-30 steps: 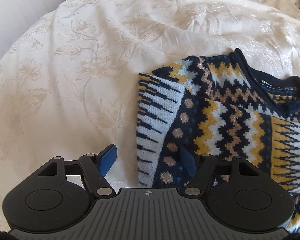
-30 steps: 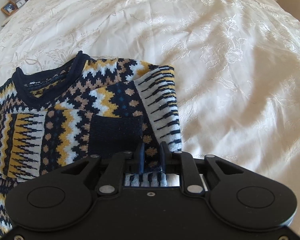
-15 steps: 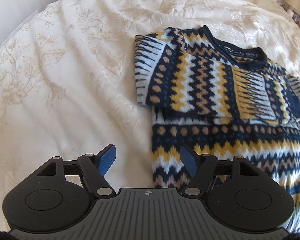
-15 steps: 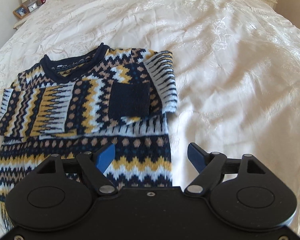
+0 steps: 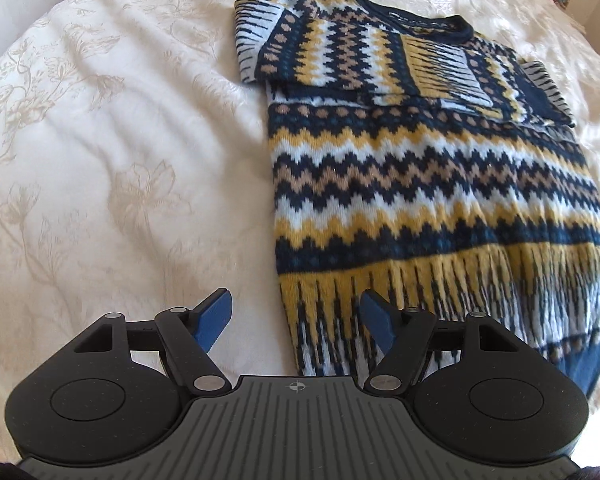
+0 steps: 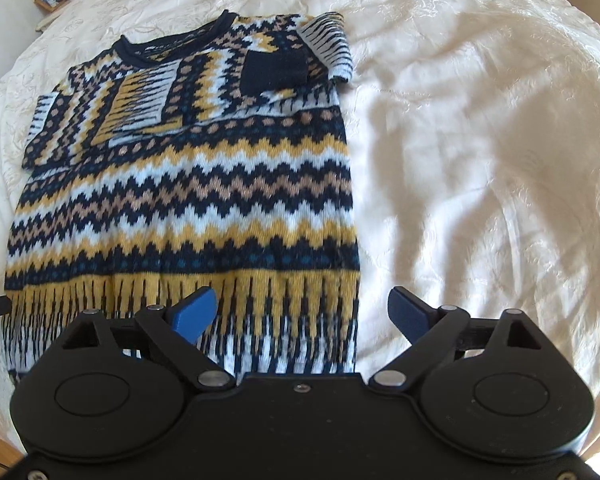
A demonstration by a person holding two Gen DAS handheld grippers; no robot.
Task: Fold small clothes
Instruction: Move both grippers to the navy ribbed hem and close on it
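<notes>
The left gripper (image 5: pixel 294 316) hung low over the bed (image 5: pixel 100 140), its blue-tipped jaws spread wide and holding nothing. The patterned sweater (image 5: pixel 420 184) lay flat on the cream floral bedspread, stretching from twelve o'clock down toward the jaws. Its left side edge ran down between the two blue fingers (image 5: pixel 214 314), so the left finger sat over bare bedspread at nine o'clock of the hem corner, and the right finger over the fringe-patterned hem. Whether the tips touched the knit could not be told. Both sleeves were folded across the chest, below the navy neckline at the far end.

In the right wrist view the right gripper (image 6: pixel 302 312) likewise stood with jaws wide apart and empty. The sweater (image 6: pixel 188 200) filled the ten to twelve o'clock field, and its right side edge came down between the fingers: the left finger over the hem pattern, the right finger over plain bedspread at three o'clock. A bedside table (image 6: pixel 50 0) with small framed items showed at eleven o'clock.
</notes>
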